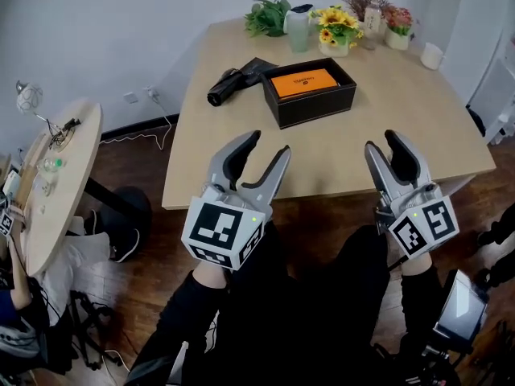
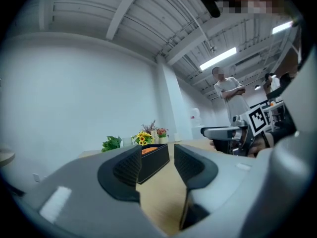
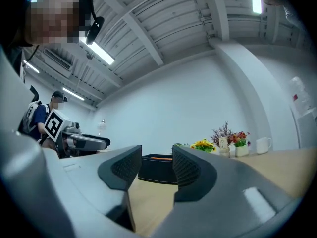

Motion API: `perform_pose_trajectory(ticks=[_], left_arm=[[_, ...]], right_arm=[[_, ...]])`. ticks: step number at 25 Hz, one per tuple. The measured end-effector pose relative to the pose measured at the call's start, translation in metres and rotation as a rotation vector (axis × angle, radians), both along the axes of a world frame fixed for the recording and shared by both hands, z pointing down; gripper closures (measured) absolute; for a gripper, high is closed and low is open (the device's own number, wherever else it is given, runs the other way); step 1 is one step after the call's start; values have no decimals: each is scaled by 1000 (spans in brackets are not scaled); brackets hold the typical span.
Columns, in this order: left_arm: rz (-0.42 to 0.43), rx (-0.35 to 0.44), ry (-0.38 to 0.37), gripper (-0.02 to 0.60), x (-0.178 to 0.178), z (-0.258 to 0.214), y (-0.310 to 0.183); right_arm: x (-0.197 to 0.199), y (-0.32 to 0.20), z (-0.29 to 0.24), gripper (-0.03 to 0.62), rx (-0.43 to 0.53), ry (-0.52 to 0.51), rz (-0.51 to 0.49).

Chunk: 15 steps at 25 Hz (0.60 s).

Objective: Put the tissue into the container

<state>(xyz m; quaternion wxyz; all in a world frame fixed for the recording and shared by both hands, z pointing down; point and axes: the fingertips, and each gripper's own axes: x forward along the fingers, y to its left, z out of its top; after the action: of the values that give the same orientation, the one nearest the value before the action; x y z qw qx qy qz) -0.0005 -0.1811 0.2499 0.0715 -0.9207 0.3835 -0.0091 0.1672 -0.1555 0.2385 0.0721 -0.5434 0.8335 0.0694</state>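
Black container point(image 1: 310, 103) holds an orange pack point(image 1: 303, 82). Short of it, your left gripper point(image 1: 268, 143) and right gripper point(image 1: 383, 140) show jaws slightly apart, empty.

**Container mid-table, plants along the far edge**

The container point(image 1: 315, 109) stands on the table point(image 1: 451, 135), a little left of its middle, with the tissue pack point(image 1: 303, 82) lying inside. A cylindrical object point(image 1: 229, 85) lies just beside the container's left. Behind, along the far edge, stand from left to right a leafy plant point(image 1: 267, 16), a jug point(image 1: 298, 29), sunflowers point(image 1: 338, 29), dried stems point(image 1: 366, 2) and a flowerpot point(image 1: 397, 24). A mug point(image 1: 432, 55) sits at the far right corner. A round side table point(image 1: 76, 167) stands well apart on the left.
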Motion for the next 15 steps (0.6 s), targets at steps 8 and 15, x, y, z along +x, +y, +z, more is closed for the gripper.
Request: perform_pose_trajectory(ticks=[8, 15], left_arm=[[-55, 70, -3, 394, -2, 10, 7], [-110, 150, -6, 394, -6, 10, 16]], right_arm=[[1, 17, 17, 398, 48, 2, 107], [-1, 29, 28, 396, 86, 12, 170]])
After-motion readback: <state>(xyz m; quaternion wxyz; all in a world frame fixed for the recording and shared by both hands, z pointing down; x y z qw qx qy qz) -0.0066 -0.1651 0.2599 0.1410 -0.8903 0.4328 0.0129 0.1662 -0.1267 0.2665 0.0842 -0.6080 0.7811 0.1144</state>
